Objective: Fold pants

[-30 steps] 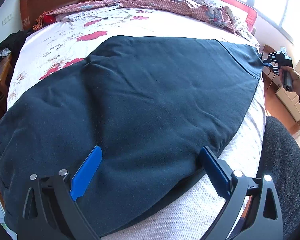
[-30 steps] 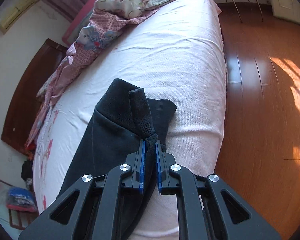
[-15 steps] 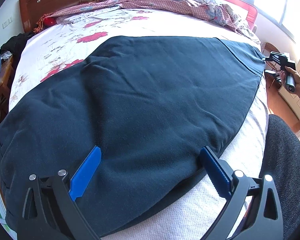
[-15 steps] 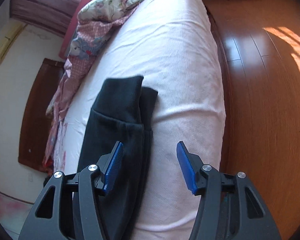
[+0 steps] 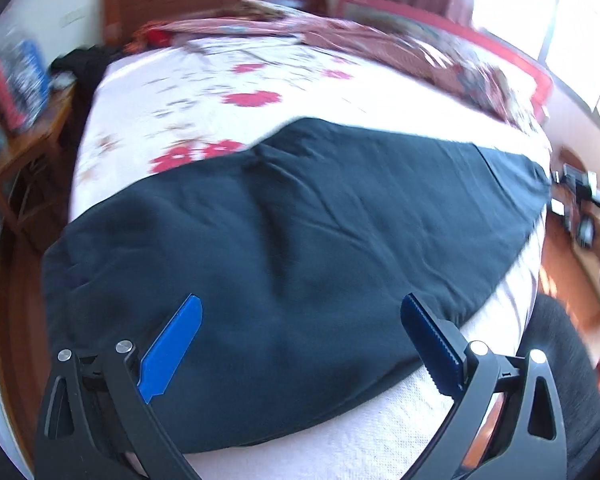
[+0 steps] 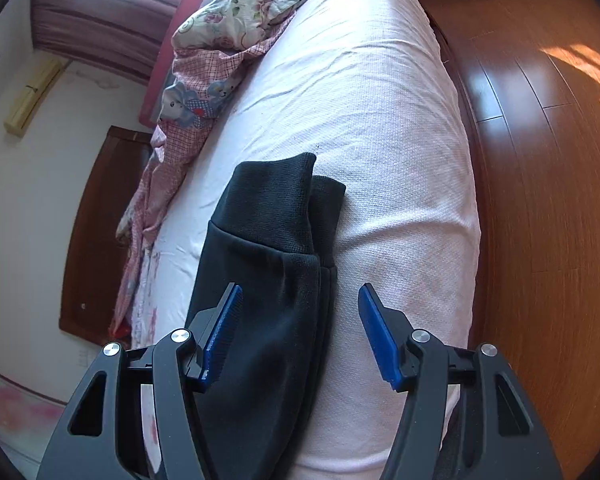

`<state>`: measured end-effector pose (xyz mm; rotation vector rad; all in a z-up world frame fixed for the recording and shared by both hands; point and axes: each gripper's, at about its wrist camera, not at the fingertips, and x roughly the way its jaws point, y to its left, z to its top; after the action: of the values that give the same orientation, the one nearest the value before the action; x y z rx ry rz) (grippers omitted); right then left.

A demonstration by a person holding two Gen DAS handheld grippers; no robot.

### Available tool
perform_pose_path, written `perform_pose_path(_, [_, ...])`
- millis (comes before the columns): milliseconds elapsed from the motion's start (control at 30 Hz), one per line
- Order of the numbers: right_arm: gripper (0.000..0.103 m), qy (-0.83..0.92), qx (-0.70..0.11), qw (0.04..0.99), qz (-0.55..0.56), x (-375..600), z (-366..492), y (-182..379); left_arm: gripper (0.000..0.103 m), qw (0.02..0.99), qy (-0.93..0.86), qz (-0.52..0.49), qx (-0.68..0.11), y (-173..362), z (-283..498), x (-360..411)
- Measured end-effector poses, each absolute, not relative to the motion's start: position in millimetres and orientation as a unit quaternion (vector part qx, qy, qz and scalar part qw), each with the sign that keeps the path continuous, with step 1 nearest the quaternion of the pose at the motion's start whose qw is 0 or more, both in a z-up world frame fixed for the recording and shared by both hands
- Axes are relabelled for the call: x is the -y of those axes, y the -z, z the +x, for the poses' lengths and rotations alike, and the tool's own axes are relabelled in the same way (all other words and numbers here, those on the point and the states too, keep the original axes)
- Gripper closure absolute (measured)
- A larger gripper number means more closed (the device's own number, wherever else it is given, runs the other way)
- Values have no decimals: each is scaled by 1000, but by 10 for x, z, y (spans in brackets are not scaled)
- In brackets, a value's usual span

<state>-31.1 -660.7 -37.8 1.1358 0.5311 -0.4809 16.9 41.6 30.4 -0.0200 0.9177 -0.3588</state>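
Observation:
Dark navy pants (image 5: 300, 240) lie flat across the bed, legs stacked, running from near left to far right. My left gripper (image 5: 300, 320) is open and empty, held just above the near, wide end of the pants. In the right wrist view the ribbed cuffs (image 6: 284, 200) lie on the white bedspread, one slightly offset from the other. My right gripper (image 6: 300, 316) is open and empty above the leg just behind the cuffs. It also shows blurred at the far right of the left wrist view (image 5: 580, 184).
The bed (image 6: 380, 100) carries a floral sheet (image 5: 220, 92) and a rumpled pink quilt (image 6: 228, 52) along the far side. A wooden headboard (image 5: 212, 0) and a side table (image 5: 28, 120) stand at the left. Wooden floor (image 6: 540, 160) lies beyond the bed edge.
My right gripper opened and let go of the cuffs, which now lie flat on the bed. My left gripper has lifted and pulled back, staying open; its view is blurred by motion.

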Motion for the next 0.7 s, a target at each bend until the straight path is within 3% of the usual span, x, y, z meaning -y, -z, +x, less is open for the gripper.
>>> perform_pose_path(133, [44,233,-268,790,500,6561,-199,375,2,865,155,-128,-460,-203,220,-891])
perform_pose_path(200, [63,247,-286,794,476,6537,-182,329,3,851,153,-159,-477,-53,237,-1005])
perform_pose_path(233, [81,244,-291,794,474,6539,-183,325,3,852,153,-157,-476,-41,232,-997])
perform_pose_path(267, [85,240,-287,795,478,6545,-207,311,2,854,151,-146,-477,-35,231,-959])
perform_pose_path(567, [85,209,-277,776,528,6653,-165,425,2,854,144,-112,-487,-4,261,-866])
perform_pose_path(700, [94,233,-276,794,490,6518,-111,198,2,855,141,-115,-486,-35,248,-872])
